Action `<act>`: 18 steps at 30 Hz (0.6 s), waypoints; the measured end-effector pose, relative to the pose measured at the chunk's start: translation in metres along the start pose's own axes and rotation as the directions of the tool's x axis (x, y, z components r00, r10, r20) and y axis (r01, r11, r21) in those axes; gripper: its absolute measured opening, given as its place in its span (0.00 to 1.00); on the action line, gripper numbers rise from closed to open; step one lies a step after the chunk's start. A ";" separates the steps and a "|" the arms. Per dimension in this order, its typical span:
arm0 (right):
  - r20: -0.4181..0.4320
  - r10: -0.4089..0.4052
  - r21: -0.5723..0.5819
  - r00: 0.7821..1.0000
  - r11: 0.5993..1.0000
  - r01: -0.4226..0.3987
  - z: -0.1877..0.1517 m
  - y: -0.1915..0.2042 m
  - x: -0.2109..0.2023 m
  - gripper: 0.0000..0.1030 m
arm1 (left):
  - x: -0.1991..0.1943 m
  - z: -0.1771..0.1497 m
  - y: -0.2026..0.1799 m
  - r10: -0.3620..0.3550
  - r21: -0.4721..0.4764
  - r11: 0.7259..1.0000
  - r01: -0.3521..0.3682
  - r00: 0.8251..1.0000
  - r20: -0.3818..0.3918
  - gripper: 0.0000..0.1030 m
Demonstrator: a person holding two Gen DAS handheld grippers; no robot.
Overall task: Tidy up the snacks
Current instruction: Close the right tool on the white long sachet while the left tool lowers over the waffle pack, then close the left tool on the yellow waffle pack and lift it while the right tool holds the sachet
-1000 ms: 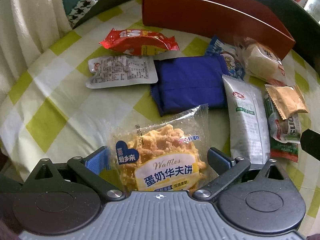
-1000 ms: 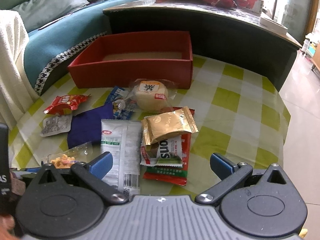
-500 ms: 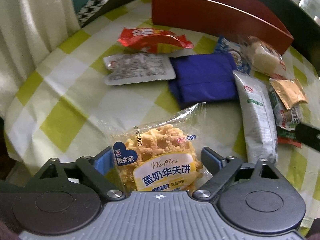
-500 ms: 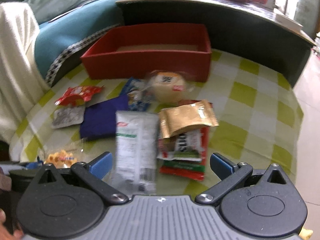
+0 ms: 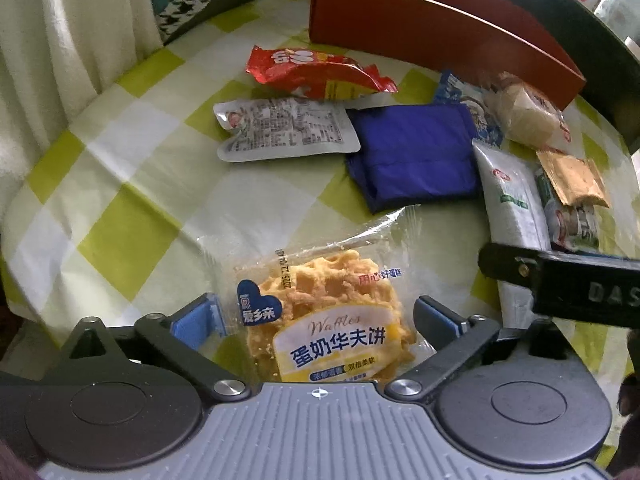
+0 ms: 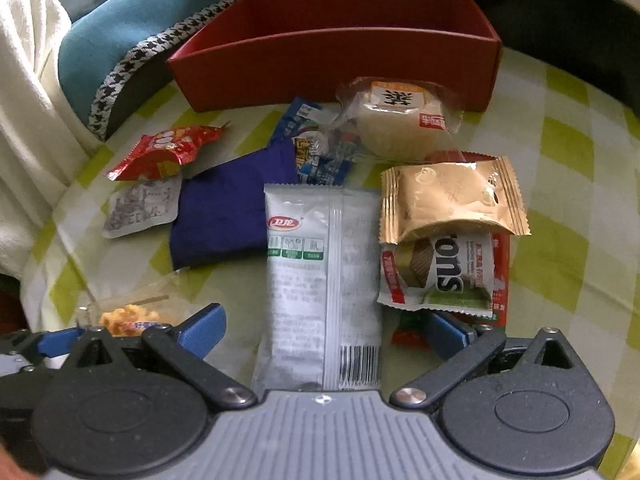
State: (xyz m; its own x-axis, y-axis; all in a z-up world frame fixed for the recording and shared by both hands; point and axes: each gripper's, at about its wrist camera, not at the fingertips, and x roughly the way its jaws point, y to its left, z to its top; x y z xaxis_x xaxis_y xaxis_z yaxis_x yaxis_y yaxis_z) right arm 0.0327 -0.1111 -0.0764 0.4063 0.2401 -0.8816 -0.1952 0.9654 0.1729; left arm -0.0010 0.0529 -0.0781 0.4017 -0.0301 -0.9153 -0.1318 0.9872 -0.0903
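Snack packets lie on a green-checked tablecloth in front of an open red box (image 5: 440, 28) (image 6: 336, 48). My left gripper (image 5: 320, 316) is open, its blue pads either side of a clear waffle packet (image 5: 328, 316); whether they touch it I cannot tell. My right gripper (image 6: 324, 326) is open with a long white packet (image 6: 320, 276) between its fingers. Its dark body (image 5: 568, 280) shows at the right of the left wrist view. The waffle packet also shows in the right wrist view (image 6: 128, 316).
Around lie a red packet (image 5: 316, 74), a silver pouch (image 5: 284, 132), a purple pouch (image 5: 416, 160), a blue wrapper (image 6: 316, 148), a wrapped cake (image 6: 400, 118), a gold packet (image 6: 452, 200) and a wafer packet (image 6: 440, 276). A cream towel (image 5: 68, 40) and sofa are left.
My left gripper has moved forward and narrowed around the waffle packet. My right gripper has moved left and down, so the white packet now lies between its fingers.
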 end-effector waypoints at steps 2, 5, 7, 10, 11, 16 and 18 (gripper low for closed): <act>-0.007 -0.017 -0.042 1.000 0.999 0.017 -0.002 0.005 0.001 1.00 | 0.001 -0.001 -0.001 0.004 0.010 1.000 -0.004 1.000 0.005 1.00; -0.021 -0.047 -0.116 0.999 0.992 0.045 -0.003 0.012 0.001 1.00 | 0.001 -0.004 -0.003 0.013 0.034 0.999 -0.014 1.000 0.014 1.00; -0.007 -0.087 -0.155 0.996 0.984 0.085 -0.006 0.015 -0.002 0.86 | 0.001 -0.007 -0.007 0.026 0.069 0.997 -0.027 0.999 0.021 1.00; 0.008 -0.012 -0.165 1.000 0.986 0.014 -0.007 0.014 -0.013 0.51 | 0.001 -0.008 -0.007 0.030 0.088 0.996 -0.031 0.999 0.015 1.00; 0.003 0.025 -0.145 1.000 0.989 -0.024 -0.006 0.011 -0.014 0.48 | 0.001 -0.008 -0.005 0.027 0.079 0.996 -0.027 1.000 0.011 1.00; 0.012 0.047 -0.155 0.999 0.987 -0.045 -0.009 0.006 -0.023 0.44 | 0.000 -0.006 -0.002 0.038 0.043 0.998 -0.038 0.999 -0.007 1.00; 0.019 0.062 -0.165 0.998 0.985 -0.058 -0.012 0.008 -0.030 0.43 | 0.000 -0.003 0.001 0.028 0.008 1.000 -0.028 0.999 -0.016 0.99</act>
State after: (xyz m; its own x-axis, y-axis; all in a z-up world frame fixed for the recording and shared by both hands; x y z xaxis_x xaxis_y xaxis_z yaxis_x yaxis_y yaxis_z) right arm 0.0082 -0.1120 -0.0542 0.4103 0.3017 -0.8606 -0.3629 0.9198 0.1494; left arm -0.0041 0.0531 -0.0789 0.3828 -0.0047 -0.9238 -0.1363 0.9888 -0.0615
